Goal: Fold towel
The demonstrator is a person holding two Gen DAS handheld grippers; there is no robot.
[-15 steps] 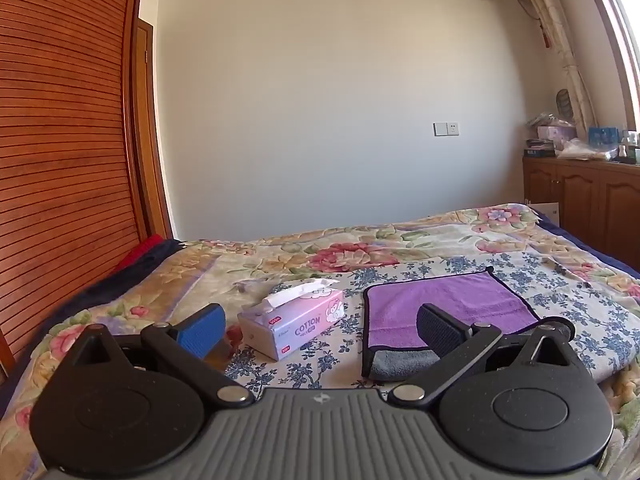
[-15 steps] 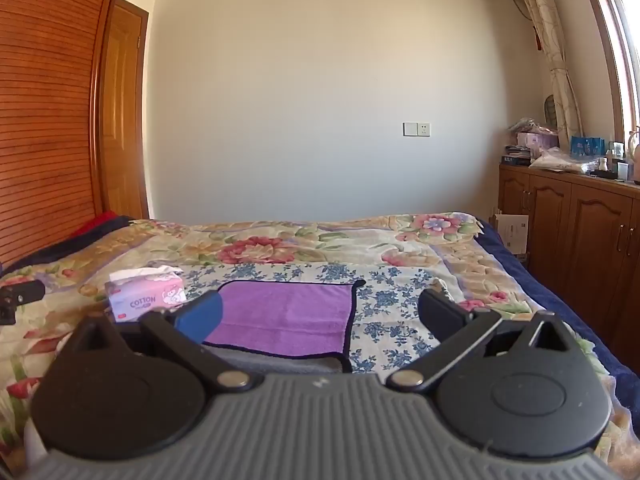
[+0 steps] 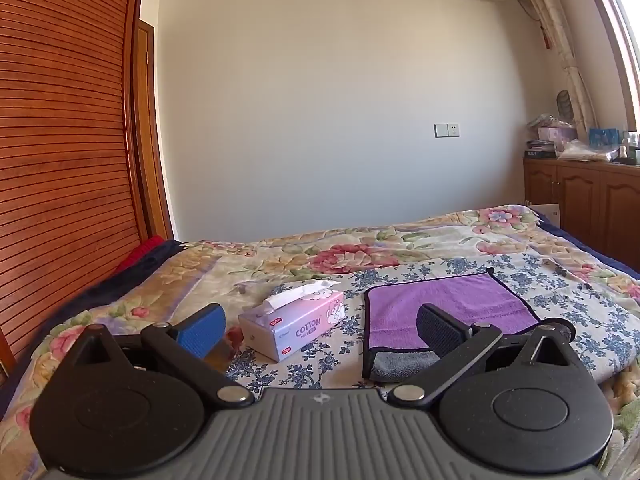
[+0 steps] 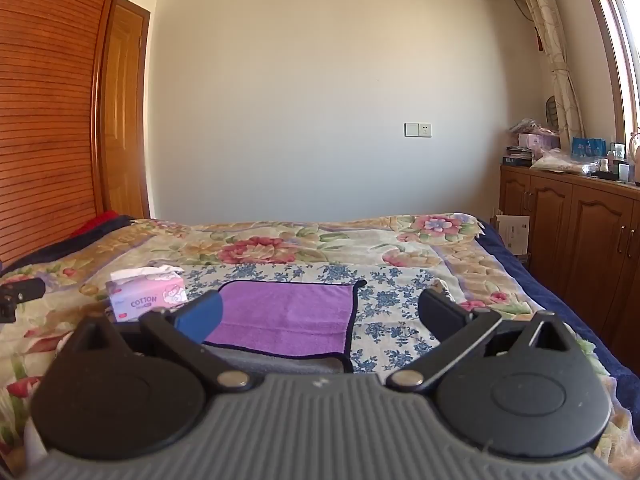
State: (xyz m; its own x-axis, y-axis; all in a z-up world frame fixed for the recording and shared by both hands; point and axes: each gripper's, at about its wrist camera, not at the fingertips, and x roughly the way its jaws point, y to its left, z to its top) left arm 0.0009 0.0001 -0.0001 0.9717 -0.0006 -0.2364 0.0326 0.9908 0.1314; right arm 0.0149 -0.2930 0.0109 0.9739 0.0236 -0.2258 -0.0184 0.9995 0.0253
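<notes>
A purple microfibre towel with dark edging and a grey underside (image 3: pixel 448 312) lies flat on the bed with the flowered quilt (image 3: pixel 360 252), resting on a white sheet printed with blue flowers (image 3: pixel 580 304). Its near edge is turned up a little, so a strip of the grey side shows at the front. In the right wrist view the same towel (image 4: pixel 286 316) sits straight ahead, just beyond the fingers.

The left gripper (image 3: pixel 320 328) hangs above the bed with its jaws spread wide and nothing between them; its blue-padded finger (image 3: pixel 202 330) stands to the left of a pink and white tissue box marked COTTON (image 3: pixel 296 326), and its black finger overlaps the towel's near right part in the view (whether it touches the cloth cannot be told). The tissue box lies just beside the towel's left edge, a white tissue sticking out of its top.

The right gripper (image 4: pixel 320 316) is likewise released and empty, its fingers framing the towel's near edge from either side.

A wooden slatted wardrobe (image 3: pixel 60 160) stands on the left, a brown wooden cabinet (image 4: pixel 572 248) on the right.
</notes>
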